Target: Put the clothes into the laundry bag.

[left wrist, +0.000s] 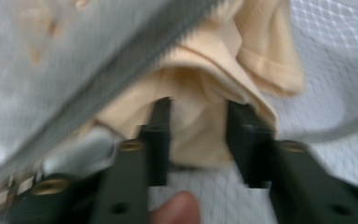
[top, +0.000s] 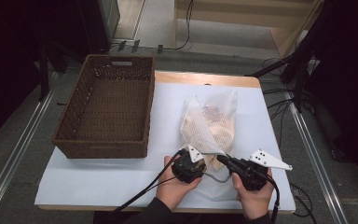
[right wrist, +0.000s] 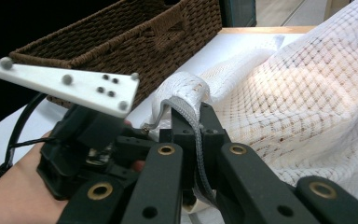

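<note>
A white mesh laundry bag [top: 208, 122] is seen on the white table [top: 98, 179], with a peach-coloured garment [left wrist: 200, 126] inside it. The near end of the bag lies between the two grippers, and the rest stretches away from them across the table.

The right gripper [right wrist: 196, 126] is observed fully closed on the bag's grey zipper edge [right wrist: 193, 135]; the strip is pinched between its black jaws, and a bunched fold of mesh sits just beyond the jaw tips. In the high view the right gripper [top: 226, 161] is held at the bag's near right corner.

The left gripper [left wrist: 198, 133] is seen with its jaws part-way apart. A fold of the peach garment lies between them; whether the pads press on the cloth cannot be told from the blurred picture. The zipper band [left wrist: 121, 79] runs diagonally above and to the left of these jaws. In the high view the left gripper [top: 189, 163] is placed just beside the right one, at the bag's opening.

A brown wicker basket [top: 105, 109] stands beyond and to the left of the left gripper, apart from the bag.
</note>
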{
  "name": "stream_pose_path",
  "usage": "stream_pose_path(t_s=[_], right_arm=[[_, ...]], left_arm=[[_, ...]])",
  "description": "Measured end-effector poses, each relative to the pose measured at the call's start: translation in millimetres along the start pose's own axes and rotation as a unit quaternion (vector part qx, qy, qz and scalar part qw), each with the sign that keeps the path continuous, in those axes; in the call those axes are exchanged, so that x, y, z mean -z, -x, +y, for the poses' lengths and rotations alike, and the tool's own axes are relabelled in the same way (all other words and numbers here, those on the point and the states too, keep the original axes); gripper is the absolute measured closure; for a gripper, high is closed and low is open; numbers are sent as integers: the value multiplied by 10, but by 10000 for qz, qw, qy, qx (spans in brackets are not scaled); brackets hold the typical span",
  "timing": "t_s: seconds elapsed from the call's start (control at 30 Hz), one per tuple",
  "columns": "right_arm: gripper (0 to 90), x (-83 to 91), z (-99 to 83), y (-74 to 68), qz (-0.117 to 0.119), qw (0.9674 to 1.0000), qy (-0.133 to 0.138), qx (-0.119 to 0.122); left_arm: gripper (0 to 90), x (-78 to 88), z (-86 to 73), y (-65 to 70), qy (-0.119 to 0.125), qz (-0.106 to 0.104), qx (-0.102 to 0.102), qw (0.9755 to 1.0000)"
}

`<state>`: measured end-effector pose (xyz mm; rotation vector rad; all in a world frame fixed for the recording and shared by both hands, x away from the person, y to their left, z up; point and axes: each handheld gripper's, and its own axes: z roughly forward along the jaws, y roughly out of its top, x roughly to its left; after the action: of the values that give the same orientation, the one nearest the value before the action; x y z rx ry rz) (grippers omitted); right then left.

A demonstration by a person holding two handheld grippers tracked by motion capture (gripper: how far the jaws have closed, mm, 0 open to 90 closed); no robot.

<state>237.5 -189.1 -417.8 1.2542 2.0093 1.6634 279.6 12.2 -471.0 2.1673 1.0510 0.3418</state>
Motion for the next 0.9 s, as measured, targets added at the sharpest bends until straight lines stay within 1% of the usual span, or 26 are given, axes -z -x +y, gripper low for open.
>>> stream_pose_path(t_s=[0.03,0.07,0.13,0.17,0.2,0.23,0.27,0.3,0.37,0.4,0.43,0.47,0.5,0.53,0.57,0.6,0.63,0.67,0.7,0.77,0.8,0.83,0.9], right_arm=[[900,-4,-2,-2,21,10000,0,6],[900,-7,-4,-11,22,10000,7,16],[900,-5,-5,-31,40,10000,-3,45],[900,-6,-5,-36,49,10000,-4,55],[900,-8,-6,-39,62,10000,-2,49],[900,-9,-8,-43,62,10000,-10,36],[900,-11,-12,-50,61,10000,-27,12],[900,-16,-18,-55,69,10000,-34,26],[900,-25,-27,-67,88,9999,-64,42],[900,-29,-32,-71,98,9999,-89,58],[900,-37,-34,-73,94,9999,-89,86],[900,-43,-39,-81,97,9998,-120,83],[900,-47,-44,-83,79,9998,-134,106],[900,-44,-45,-77,65,9998,-112,117],[900,-31,-41,-66,62,9999,-105,106],[900,-17,-34,-47,48,9999,-64,97],[900,-4,-26,-22,32,10000,-27,90],[900,11,-21,-3,13,10000,-24,20],[900,21,-18,19,0,10000,1,6],[900,29,-12,38,-10,10000,17,-25],[900,28,-9,34,-10,10000,24,-34],[900,26,-7,24,-13,10000,28,-33],[900,17,-5,9,-4,10000,19,1]], left_arm=[[852,-26,27,-14,-10,-119,118,9999],[900,-60,55,-12,14,-220,207,9995],[900,-130,117,17,36,-333,236,9992],[900,-168,152,25,65,-367,322,9988],[900,-204,187,10,89,-424,451,9980],[900,-234,223,-12,152,-440,645,9968],[900,-262,254,-45,236,-416,824,9954],[900,-284,282,-80,335,-315,985,9941],[900,-328,323,-158,547,-65,1361,9892],[900,-355,333,-192,609,6,1508,9867],[900,-379,340,-214,618,1,1591,9853],[900,-390,348,-218,596,-74,1636,9847],[900,-385,353,-220,568,-257,1632,9846],[860,-366,348,-220,495,-473,1530,9859],[828,-333,336,-212,442,-582,1357,9881],[793,-282,313,-204,414,-663,1211,9896],[757,-220,281,-209,460,-782,1136,9894],[726,-146,249,-224,490,-897,1109,9886],[707,-75,214,-235,563,-997,1139,9869],[668,45,152,-242,597,-1175,1045,9858],[648,85,122,-226,563,-1228,924,9865],[621,111,94,-201,473,-1304,769,9873],[560,129,38,-127,329,-1451,374,9882]])
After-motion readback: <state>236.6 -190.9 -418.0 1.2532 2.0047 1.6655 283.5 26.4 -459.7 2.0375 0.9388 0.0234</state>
